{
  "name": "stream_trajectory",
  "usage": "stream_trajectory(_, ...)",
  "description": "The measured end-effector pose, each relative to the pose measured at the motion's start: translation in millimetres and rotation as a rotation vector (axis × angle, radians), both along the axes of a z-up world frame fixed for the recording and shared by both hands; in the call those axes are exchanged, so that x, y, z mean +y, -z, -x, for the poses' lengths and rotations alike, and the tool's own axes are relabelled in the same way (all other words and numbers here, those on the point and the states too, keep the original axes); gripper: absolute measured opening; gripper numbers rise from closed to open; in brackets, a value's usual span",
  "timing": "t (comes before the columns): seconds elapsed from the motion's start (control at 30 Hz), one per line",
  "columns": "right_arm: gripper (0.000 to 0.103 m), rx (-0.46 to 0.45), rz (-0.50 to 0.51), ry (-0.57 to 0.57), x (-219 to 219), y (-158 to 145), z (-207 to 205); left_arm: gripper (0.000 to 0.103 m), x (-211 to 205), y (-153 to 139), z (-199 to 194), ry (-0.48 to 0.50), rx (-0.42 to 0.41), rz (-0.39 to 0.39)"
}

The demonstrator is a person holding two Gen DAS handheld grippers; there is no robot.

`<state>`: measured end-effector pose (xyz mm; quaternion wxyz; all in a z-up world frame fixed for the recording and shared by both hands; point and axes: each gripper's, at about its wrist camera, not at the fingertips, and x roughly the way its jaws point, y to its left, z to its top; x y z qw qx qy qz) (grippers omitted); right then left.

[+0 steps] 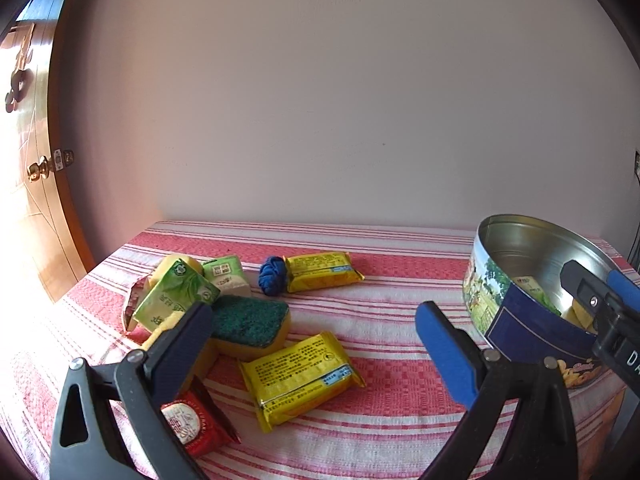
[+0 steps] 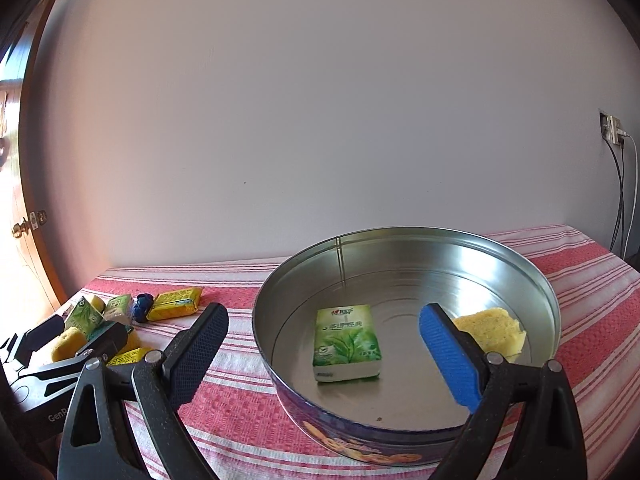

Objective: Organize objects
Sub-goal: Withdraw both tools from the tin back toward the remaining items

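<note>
Left gripper (image 1: 312, 326): hanging spread, empty, above the pile left of the tin (image 1: 486, 280).
Right gripper (image 2: 324, 346): spread, straddling the tin's rim.
Risk: a jaw is catching the rim, tipping the tin.

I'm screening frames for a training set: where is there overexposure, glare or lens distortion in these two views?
Left wrist view: the door at the left is blown out by sunlight, and its edge bows from the fisheye. Right wrist view: the tin has soft bright reflections on its inner wall, and the dark corners are lens vignette.
</note>
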<state>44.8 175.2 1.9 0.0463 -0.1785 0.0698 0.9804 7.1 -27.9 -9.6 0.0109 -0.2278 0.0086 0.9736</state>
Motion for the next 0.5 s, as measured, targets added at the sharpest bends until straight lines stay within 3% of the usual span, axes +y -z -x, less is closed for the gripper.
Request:
stream_trajectory(0.33, 0.098, -0.029, 0.005, -0.090, -51.4, 5.1, 27.5, 0.103, -51.1, 4.4, 14.4, -0.093, -0.050, -0.092)
stream_trajectory(0.5, 0.098, 0.051, -0.025, -0.136, -58.6, 1.8, 13.1, 0.103, -57.6, 7.6, 20.4, -0.103, -0.080, -0.115)
